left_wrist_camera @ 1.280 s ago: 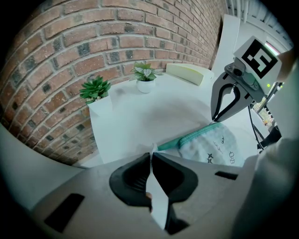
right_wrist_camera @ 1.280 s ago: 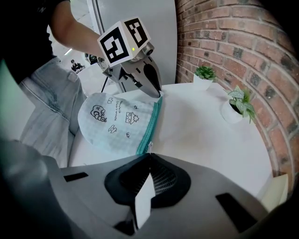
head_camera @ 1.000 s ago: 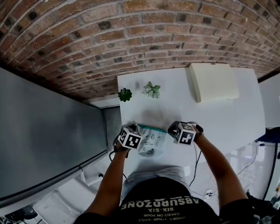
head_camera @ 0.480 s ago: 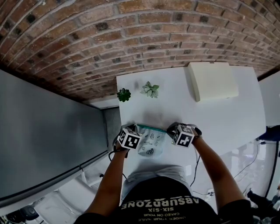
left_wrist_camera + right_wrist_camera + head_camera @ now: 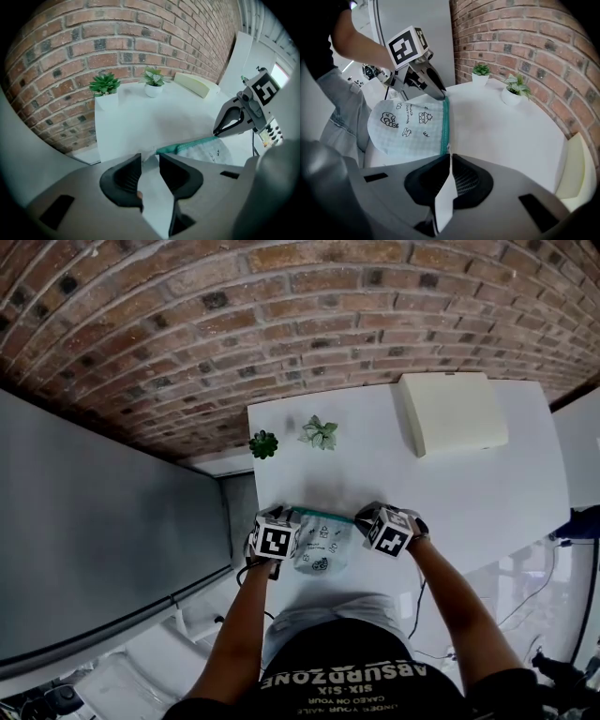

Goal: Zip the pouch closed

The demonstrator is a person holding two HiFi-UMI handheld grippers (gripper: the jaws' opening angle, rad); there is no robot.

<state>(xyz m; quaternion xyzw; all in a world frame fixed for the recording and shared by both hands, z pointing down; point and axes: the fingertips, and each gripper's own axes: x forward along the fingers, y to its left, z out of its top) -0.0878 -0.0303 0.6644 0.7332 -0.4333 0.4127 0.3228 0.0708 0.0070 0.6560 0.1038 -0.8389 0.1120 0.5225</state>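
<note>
A pale blue pouch (image 5: 323,542) with cartoon prints and a teal zipper (image 5: 445,123) lies flat near the white table's (image 5: 487,488) front edge. My left gripper (image 5: 150,158) is at the pouch's left end. Its jaws are opening, with the pouch's corner tab (image 5: 149,152) between them but not pressed. My right gripper (image 5: 450,157) is at the pouch's right end, shut on the zipper pull. In the head view the marker cubes of the left gripper (image 5: 275,539) and right gripper (image 5: 387,530) flank the pouch.
Two small potted plants (image 5: 263,443) (image 5: 320,432) stand at the table's far left by the brick wall. A cream box (image 5: 453,413) lies at the far right. A grey panel (image 5: 103,531) runs along the table's left side. The person's torso is at the front edge.
Both marker cubes have rolled a little in place; the left one now shows its face more squarely. The pouch has not moved.
</note>
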